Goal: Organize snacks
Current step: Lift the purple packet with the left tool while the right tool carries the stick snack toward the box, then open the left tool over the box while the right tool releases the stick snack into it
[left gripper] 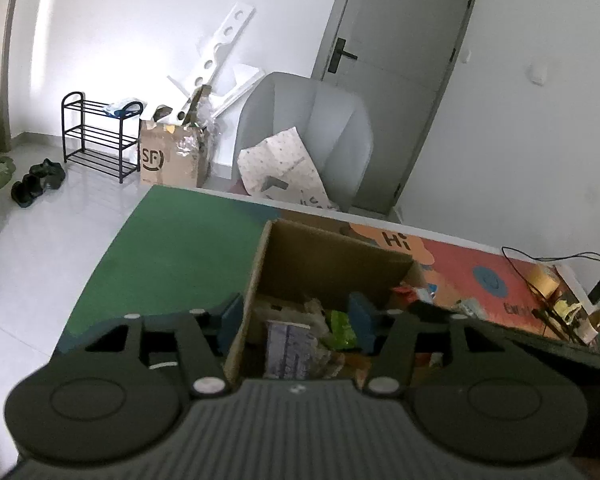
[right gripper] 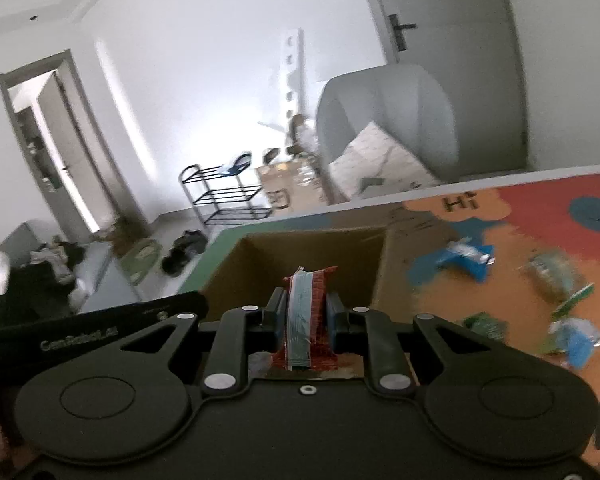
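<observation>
Right claw (right gripper: 301, 312) clamps a red packet (right gripper: 305, 312) over the box (right gripper: 316, 250), left claw (left gripper: 296, 320) open above packed snacks (left gripper: 300, 336), few packets (right gripper: 556, 280) left on the worktop (right gripper: 512, 240).

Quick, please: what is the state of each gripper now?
Left gripper: open, holding nothing, above the cardboard box.
Right gripper: closed on a red snack packet.

White room, grey door.
We see a grey armchair (left gripper: 312, 128), a black rack (left gripper: 100, 136) and pale floor tiles (left gripper: 40, 232).
</observation>
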`<control>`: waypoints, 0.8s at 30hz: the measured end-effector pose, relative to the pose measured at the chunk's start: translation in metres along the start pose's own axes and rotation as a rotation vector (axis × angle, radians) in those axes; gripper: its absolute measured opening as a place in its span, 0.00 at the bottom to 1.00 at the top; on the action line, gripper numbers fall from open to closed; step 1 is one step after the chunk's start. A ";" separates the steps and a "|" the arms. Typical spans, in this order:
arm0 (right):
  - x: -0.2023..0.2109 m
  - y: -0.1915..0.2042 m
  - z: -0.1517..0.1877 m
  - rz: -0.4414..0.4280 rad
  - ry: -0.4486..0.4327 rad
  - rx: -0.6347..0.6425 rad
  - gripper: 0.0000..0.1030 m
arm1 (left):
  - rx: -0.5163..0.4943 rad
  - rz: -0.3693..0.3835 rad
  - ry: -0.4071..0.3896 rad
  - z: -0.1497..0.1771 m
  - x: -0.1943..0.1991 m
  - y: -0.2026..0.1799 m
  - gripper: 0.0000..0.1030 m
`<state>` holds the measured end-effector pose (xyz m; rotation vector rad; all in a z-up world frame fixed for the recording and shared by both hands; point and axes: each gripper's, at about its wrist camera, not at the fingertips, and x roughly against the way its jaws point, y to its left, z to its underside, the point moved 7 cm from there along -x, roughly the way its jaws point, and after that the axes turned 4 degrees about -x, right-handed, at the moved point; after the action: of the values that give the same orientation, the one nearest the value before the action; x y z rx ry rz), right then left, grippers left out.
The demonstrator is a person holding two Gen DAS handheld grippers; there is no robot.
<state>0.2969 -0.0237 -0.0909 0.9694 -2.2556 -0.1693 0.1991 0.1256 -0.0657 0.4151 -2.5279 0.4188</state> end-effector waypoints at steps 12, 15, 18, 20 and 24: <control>0.010 -0.010 0.006 0.007 0.019 -0.019 0.37 | 0.010 0.002 -0.007 -0.002 0.000 0.000 0.79; 0.017 -0.021 0.005 0.039 0.003 -0.026 0.44 | -0.001 0.008 -0.004 -0.001 -0.001 -0.005 0.82; 0.025 -0.033 0.006 0.066 -0.005 -0.038 0.49 | -0.020 0.018 0.007 0.001 -0.002 -0.012 0.84; 0.030 -0.041 0.006 0.088 -0.015 -0.047 0.54 | -0.031 0.028 0.011 0.002 -0.003 -0.016 0.84; 0.040 -0.057 0.008 0.113 -0.029 -0.076 0.60 | -0.052 0.043 0.025 0.006 -0.005 -0.026 0.85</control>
<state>0.3061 -0.0935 -0.0960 0.8030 -2.3058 -0.2189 0.2099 0.1005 -0.0680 0.3347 -2.5217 0.3715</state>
